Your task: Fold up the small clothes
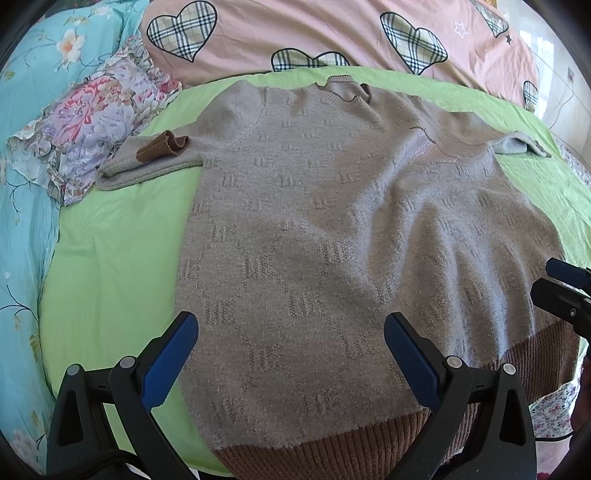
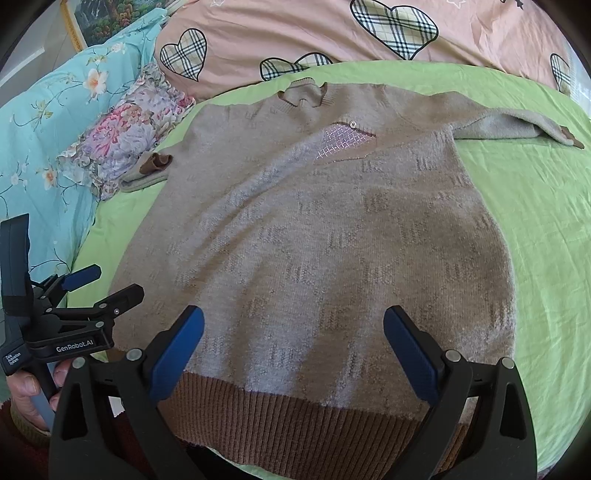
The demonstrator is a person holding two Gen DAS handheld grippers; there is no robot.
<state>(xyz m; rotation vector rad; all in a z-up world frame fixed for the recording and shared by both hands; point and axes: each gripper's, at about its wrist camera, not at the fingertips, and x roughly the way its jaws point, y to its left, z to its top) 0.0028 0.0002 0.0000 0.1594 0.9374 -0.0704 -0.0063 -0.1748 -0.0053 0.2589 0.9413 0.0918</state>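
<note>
Fuzzy grey knit sweater (image 1: 314, 229) w/ ribbed brown hem, flat on crinkled green sheet (image 1: 110, 258), both grippers' fingers apart

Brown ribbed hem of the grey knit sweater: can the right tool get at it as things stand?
Probably yes. The right tool is open and empty, and the brown ribbed hem lies uncovered just below it on the green sheet.

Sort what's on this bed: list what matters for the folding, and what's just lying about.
For the job: grey sweater; left gripper, open; right gripper, open.

Lying about: floral cloth; pink heart quilt; blue floral bedding; green sheet.
</note>
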